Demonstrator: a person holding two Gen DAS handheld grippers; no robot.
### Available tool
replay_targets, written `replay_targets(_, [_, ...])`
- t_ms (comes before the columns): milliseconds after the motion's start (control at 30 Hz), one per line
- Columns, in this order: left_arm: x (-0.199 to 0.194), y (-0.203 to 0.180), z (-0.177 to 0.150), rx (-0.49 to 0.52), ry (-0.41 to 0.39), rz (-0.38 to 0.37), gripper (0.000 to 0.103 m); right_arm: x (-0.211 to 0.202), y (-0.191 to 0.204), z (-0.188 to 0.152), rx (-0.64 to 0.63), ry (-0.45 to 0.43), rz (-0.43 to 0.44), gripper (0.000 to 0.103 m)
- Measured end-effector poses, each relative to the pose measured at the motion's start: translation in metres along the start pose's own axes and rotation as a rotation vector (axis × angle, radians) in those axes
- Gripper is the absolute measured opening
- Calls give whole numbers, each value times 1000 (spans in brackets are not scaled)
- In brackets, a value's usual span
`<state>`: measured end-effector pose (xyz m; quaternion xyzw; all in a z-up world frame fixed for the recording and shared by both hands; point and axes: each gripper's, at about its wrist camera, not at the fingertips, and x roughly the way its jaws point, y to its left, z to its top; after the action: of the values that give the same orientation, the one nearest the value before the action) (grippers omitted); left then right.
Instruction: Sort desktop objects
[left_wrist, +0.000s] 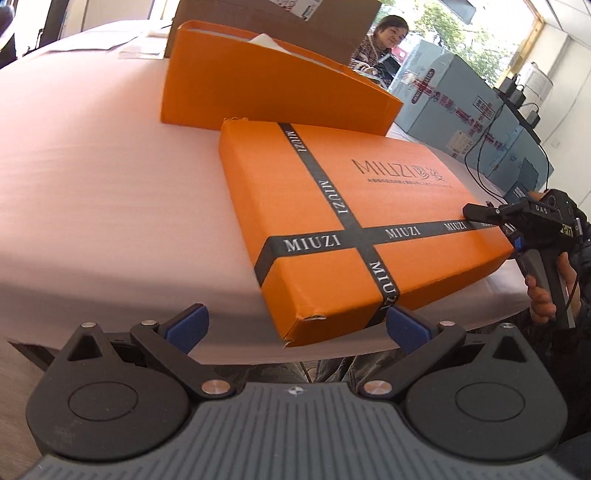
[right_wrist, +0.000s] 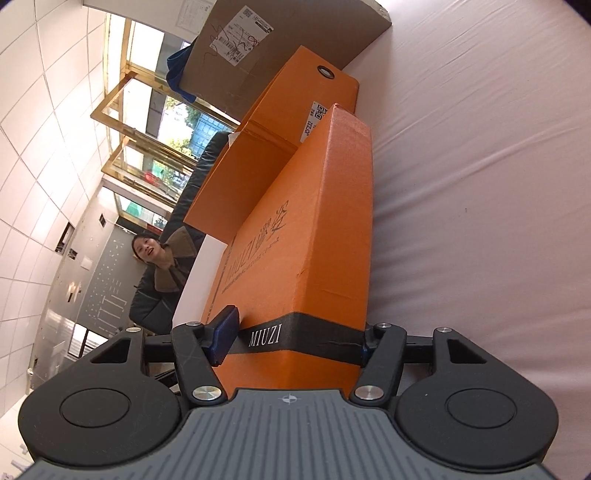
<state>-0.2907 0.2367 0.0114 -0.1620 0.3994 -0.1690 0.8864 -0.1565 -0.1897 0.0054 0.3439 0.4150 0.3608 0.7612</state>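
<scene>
The flat orange cardboard box with black MIUZI ribbon (left_wrist: 354, 221) overhangs the pink-clothed table's (left_wrist: 92, 192) near edge. The right gripper (right_wrist: 295, 339) clamps its right short end; the left gripper (left_wrist: 297, 326), jaws spread, faces its near corner.

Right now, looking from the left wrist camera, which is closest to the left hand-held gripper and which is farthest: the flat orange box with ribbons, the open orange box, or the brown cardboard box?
1. Flat orange box: right in front of the left hand-held gripper, at the table's near edge.
2. Open orange box: behind it.
3. Brown cardboard box: farthest back.
</scene>
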Motion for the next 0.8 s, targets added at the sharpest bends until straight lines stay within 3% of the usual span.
replay_targets(167, [-2, 36, 3, -210, -25, -164, 103, 20, 11, 0, -50, 60, 24, 59])
replay_targets(233, [-3, 42, 4, -247, -29, -197, 103, 32, 18, -1, -79, 97, 43, 59])
replay_targets(333, [-9, 44, 2, -276, -62, -181, 103, 47, 27, -3, -101, 127, 61, 59])
replay_targets(433, [-24, 33, 0, -234, -108, -87, 99, 59, 35, -4, -113, 136, 86, 59])
replay_targets(633, [-68, 15, -1, -197, -218, -105, 93, 51, 47, -1, -128, 82, 185, 60])
replay_targets(800, [-102, -20, 25, -49, -329, -82, 93, 33, 69, 10, -173, 24, 266, 60])
